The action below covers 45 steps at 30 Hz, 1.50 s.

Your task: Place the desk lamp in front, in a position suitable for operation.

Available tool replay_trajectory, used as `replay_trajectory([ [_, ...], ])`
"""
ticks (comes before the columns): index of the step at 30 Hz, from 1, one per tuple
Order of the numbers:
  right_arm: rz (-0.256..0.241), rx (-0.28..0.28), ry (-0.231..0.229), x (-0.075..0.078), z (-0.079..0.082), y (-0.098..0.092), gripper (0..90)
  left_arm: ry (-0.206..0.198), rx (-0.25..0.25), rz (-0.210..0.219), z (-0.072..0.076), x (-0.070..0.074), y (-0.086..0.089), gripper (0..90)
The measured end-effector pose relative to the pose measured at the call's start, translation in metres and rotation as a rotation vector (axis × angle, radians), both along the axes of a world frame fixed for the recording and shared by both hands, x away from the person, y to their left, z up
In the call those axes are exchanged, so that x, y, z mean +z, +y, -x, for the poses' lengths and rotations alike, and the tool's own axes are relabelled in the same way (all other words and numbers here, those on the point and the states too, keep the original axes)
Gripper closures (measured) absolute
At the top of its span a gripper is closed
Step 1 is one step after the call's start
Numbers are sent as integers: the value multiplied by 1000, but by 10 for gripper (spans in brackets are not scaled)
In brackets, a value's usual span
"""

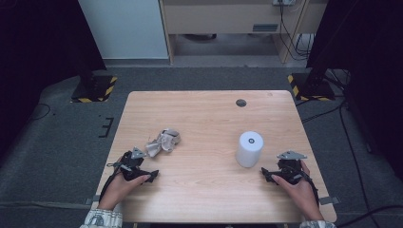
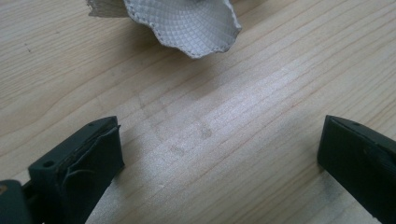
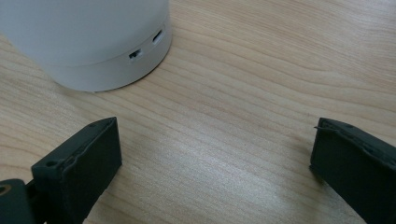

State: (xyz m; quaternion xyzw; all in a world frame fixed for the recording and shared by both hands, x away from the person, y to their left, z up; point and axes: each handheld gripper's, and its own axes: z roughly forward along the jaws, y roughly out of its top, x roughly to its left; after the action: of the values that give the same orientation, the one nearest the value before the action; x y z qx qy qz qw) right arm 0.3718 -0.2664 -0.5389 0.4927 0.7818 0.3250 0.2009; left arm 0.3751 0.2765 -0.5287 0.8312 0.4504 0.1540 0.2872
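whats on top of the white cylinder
The white cylinder has a flat top with a small dark round mark at its centre; nothing rests on it. What lies under its base on the table is covered.

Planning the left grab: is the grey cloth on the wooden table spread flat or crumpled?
Crumpled. The grey waffle-textured cloth sits bunched in a heap, and the left gripper view shows a curled edge lifting off the wooden table.

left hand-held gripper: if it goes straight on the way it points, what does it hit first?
Probably the crumpled white cloth. The left hand-held gripper has its jaws open over bare table, and the cloth's edge lies ahead, slightly left of centre. Depth is hard to judge, so it might only clip that edge.
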Motion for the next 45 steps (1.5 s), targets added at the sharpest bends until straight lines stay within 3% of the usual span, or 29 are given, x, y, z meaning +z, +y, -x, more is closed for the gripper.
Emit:
replay_trajectory([
  [7, -11, 37, 42, 6, 2, 7, 52, -1, 0, 1, 0, 0, 0, 0],
  [18, -84, 94, 13, 27, 8, 22, 51, 1, -5, -2, 0, 0, 0, 0],
  [21, -91, 115, -15, 35, 8, 29, 46, 1, -6, -2, 0, 0, -1, 0],
  [28, -125, 149, -60, 50, -2, 47, 44, 2, -10, -4, 0, 0, -1, 0],
  [45, -168, 140, -121, 65, -32, 64, 29, 1, -12, 0, 0, 0, -2, 0],
])
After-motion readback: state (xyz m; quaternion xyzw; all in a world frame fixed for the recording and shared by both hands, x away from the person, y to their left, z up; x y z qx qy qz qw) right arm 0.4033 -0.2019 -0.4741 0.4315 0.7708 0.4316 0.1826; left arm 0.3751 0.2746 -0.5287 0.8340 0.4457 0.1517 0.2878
